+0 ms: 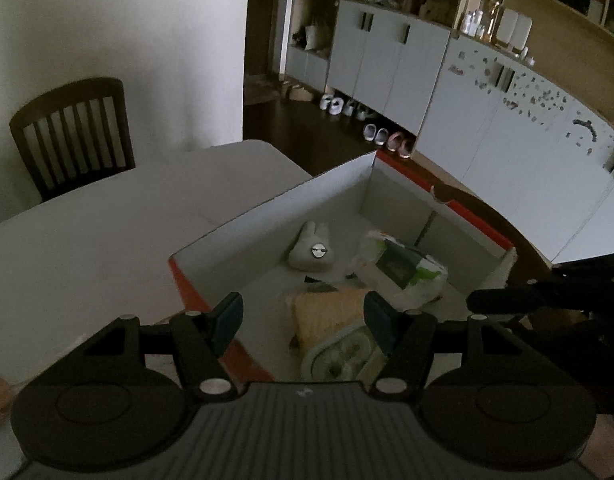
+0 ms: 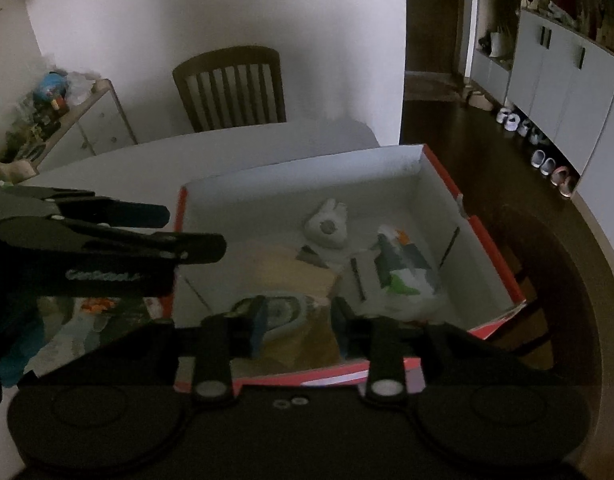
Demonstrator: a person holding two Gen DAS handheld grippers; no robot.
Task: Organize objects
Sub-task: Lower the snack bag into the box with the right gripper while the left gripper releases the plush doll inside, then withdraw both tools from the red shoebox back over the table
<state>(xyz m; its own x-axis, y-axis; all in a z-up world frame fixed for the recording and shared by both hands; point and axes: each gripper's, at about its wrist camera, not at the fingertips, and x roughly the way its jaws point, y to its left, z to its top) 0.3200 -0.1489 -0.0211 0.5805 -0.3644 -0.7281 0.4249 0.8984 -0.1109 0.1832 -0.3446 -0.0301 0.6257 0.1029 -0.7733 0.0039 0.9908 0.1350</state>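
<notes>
On the left claw (image 2: 195, 236): illegible lettering.

Lighting is dim. A white wall (image 2: 211, 12) stands at 12 o'clock, with a dark slatted wooden chair (image 2: 231, 88) before it. Dark wood flooring (image 1: 303, 120) extends toward 1 o'clock. Grey cabinets (image 1: 391, 60) line the 2 o'clock side; shoes (image 1: 377, 133), apparently small, rest beneath them.

Matt cardboard box (image 2: 411, 168), plush cloth toy (image 2: 327, 226), wooden chair (image 2: 231, 88).
</notes>
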